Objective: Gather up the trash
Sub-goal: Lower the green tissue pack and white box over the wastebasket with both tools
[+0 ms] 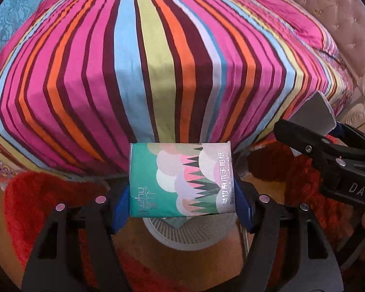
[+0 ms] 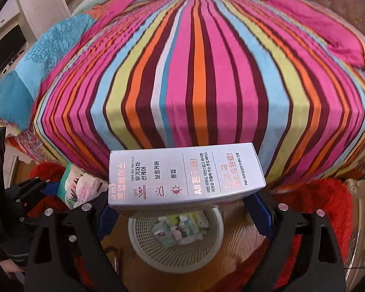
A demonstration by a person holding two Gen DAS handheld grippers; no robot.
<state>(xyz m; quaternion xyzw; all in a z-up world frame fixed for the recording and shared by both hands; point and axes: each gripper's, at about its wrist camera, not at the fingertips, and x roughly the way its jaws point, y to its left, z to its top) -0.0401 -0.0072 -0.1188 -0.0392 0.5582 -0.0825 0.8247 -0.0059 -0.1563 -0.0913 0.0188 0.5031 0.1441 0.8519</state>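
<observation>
My left gripper is shut on a green and pink tissue pack and holds it above a white mesh wastebasket. My right gripper is shut on a silver cosmetics box with Korean print, held above the same wastebasket. The basket holds some wrappers. The right gripper with its box shows at the right of the left wrist view. The left gripper with the tissue pack shows at the left of the right wrist view.
A bed with a striped sheet fills the space straight ahead, its edge just beyond the basket. A red shaggy rug lies on the wooden floor around the basket. A padded headboard is at right. A blue pillow lies at left.
</observation>
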